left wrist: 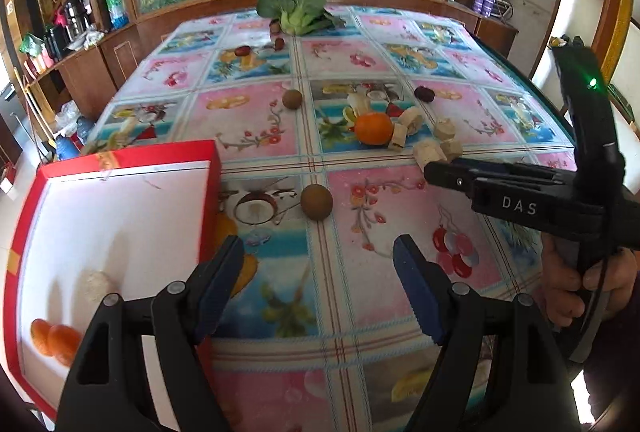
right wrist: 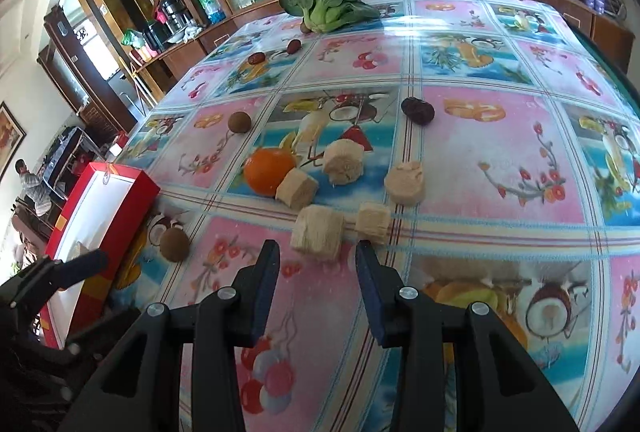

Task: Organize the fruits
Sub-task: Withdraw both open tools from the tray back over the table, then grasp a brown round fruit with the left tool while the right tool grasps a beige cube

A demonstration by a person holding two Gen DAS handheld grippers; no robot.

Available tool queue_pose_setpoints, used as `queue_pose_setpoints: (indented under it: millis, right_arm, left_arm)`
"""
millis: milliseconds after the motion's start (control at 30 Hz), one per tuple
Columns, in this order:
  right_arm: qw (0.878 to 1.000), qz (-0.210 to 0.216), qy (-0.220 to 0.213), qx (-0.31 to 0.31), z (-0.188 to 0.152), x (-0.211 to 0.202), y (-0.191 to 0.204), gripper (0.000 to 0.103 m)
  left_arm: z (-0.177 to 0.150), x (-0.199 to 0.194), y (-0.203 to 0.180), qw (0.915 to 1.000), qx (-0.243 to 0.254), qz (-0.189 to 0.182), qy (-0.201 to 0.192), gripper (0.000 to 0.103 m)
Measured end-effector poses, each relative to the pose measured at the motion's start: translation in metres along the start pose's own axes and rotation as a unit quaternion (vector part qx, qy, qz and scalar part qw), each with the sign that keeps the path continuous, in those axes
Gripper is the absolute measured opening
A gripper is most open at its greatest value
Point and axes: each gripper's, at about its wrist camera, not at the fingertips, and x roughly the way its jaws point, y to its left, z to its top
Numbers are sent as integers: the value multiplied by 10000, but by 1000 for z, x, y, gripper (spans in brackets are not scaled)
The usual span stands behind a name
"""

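Two grippers, both with jaws wide and holding nothing, over the scattered fruit.

The right gripper points at the nearest beige chunk, lower middle; it looks light and crumbly, so take its flat sides softly. Behind, the orange seems firm, round, likely to roll. The left gripper hovers beside the red box, lower left.

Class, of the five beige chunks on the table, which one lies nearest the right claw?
The chunk just ahead of the open right claw, left of a smaller chunk. The other three lie farther back, by the orange.
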Motion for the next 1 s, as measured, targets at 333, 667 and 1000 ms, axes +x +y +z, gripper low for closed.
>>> queue_pose_setpoints:
  millis: [333, 667, 1000]
  right_arm:
    - [9992, -233, -14, -324, 7, 8, 5, 28]
    - [9997, -180, 61, -172, 8, 4, -5, 28]
    - [9997, -182, 88, -115, 7, 3, -7, 28]
  left_arm:
    - [9, 21, 5, 9995, -48, -132, 269, 78]
    - [21, 40, 7, 9992, -64, -160, 368, 77]
    - [28, 58, 9, 9990, -85, -95, 437, 45]
